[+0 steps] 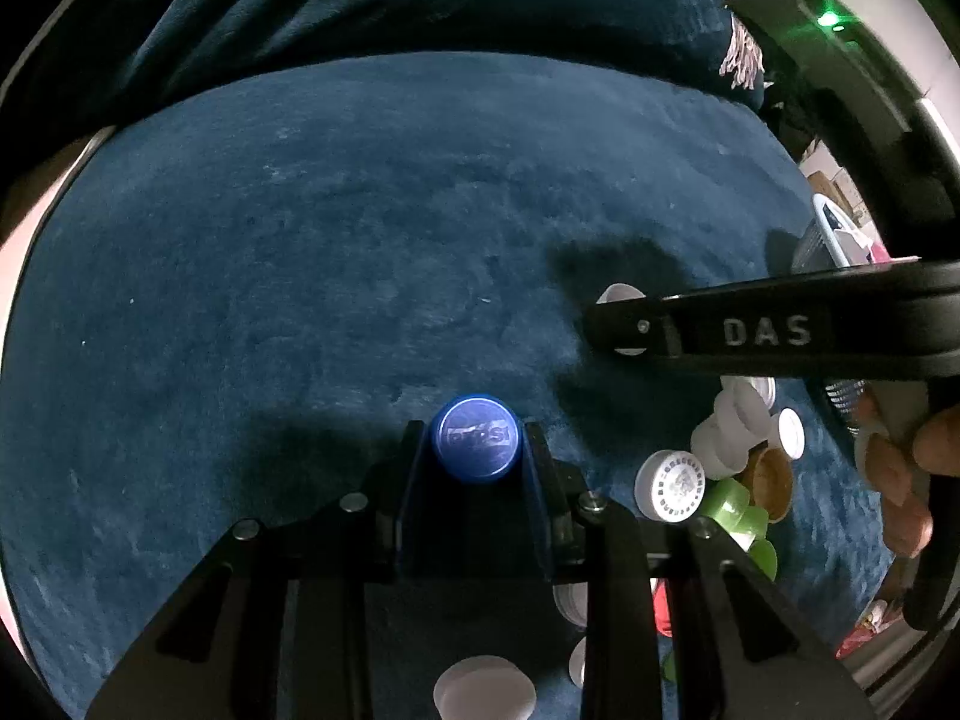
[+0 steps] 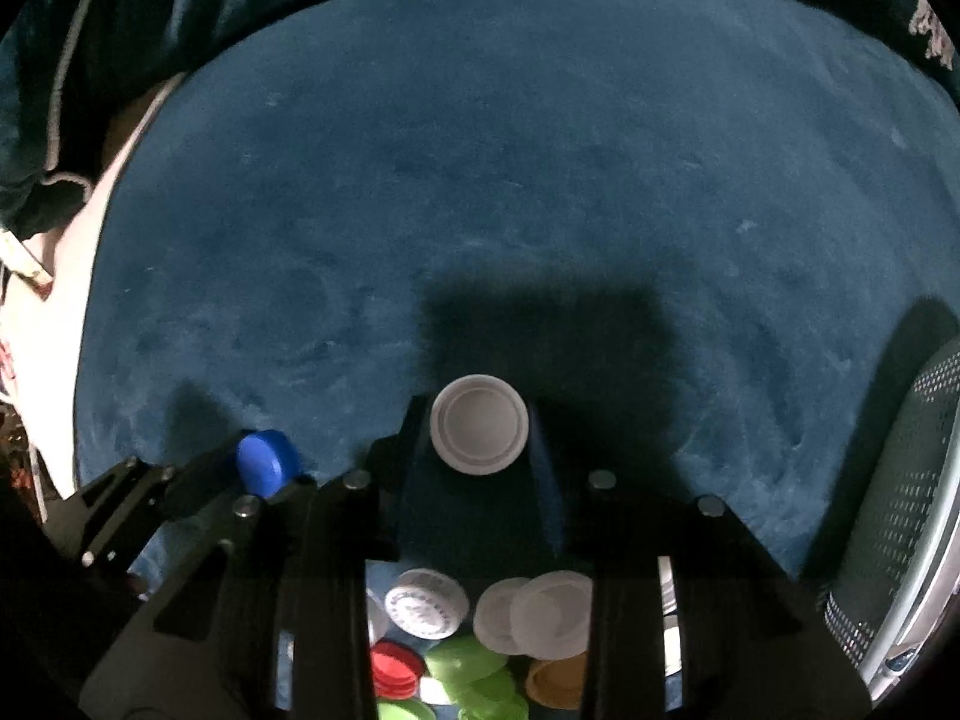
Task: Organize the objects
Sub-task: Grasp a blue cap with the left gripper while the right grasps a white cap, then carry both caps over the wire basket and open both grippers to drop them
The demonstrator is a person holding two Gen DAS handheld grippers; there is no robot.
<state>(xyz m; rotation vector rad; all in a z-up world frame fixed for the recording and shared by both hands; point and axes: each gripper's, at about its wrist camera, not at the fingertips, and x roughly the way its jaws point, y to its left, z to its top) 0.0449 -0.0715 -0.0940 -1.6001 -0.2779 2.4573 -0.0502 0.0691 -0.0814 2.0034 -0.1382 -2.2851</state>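
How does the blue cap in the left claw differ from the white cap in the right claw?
The blue cap shows its closed top, with a printed logo; the white cap shows its hollow, ringed inside. The blue cap sits in the left claw, the white cap in the right claw. The white cap looks broader in its claw. Both are round bottle caps, gripped by the rim above the blue cloth.

A: Where's everything?
B: Pepsi cap (image 1: 474, 447) sits betw. fingers of left hand-held gripper (image 1: 474, 450), over the cloth (image 1: 360, 240).
A: And the right one?
B: Right hand-held gripper (image 2: 479, 425) has a cap (image 2: 479, 423) betw. its fingers; cap pile (image 2: 480, 636) lies under it. Basket (image 2: 900, 510) at far right edge, left gripper w/ its cap to its left.
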